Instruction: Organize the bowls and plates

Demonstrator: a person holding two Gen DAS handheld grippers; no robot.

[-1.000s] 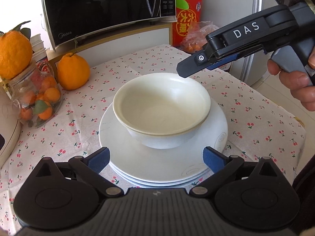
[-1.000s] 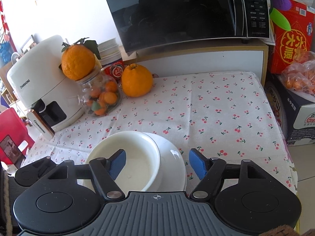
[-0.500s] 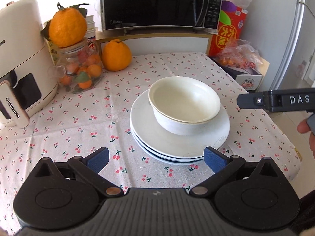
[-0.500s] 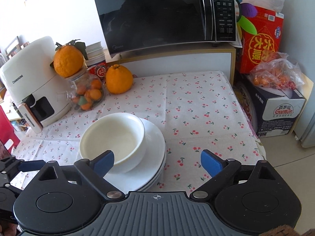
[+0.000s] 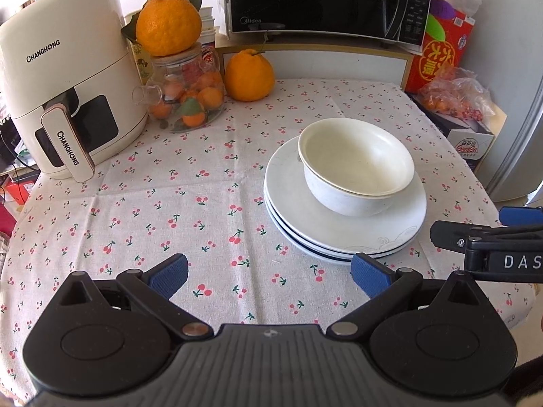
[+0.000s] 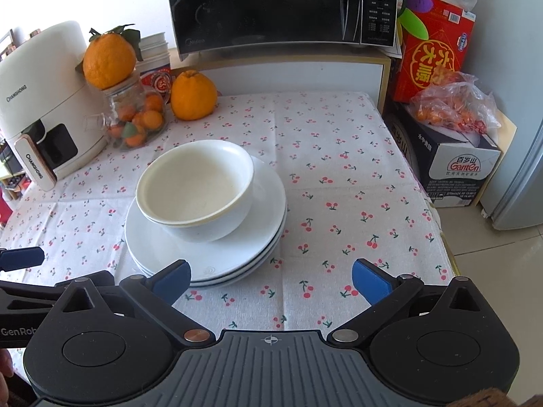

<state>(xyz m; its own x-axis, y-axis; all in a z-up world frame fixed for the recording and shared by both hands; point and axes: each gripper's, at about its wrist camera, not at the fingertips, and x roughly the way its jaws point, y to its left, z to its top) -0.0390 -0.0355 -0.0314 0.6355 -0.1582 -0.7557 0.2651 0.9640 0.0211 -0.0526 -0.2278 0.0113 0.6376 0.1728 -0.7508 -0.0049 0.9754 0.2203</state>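
Setting: white tablecloth printed with small red cherries (image 5: 176,203) covered a table, seen from two wrist cameras looking down and forward.
Plates: stack of round white ceramic plates (image 6: 163,254) sat on the cloth, right of centre in the left wrist view, three rims showing at the near edge.
Bowls: cream-white ceramic bowl (image 6: 197,183) rested upright in a second white bowl of like size, and the pair stood on the top plate, off-centre toward its far edge.
Left gripper: black left gripper with blue pads (image 5: 268,276) stood wide apart and empty, near the plates' front edge and touching nothing.
Right gripper: black right gripper with blue pads (image 6: 269,278) was opening, close to its widest, with nothing between its jaws; its left pad (image 6: 173,276) overlapped the plate rim in the picture, though contact could not be told.
Background: cream air fryer (image 5: 64,101), glass jar of small oranges (image 5: 185,91), large loose orange (image 5: 249,74) and black microwave (image 5: 325,0) stood at the back, well apart from the dishes.
Step in hand: judging by the layout, stacking looked complete, and both grippers were clear of the dishes.
Next move: probably only keeping both grippers clear of the stack; centring the bowls would call for a light, level grip on the outer bowl's rim.
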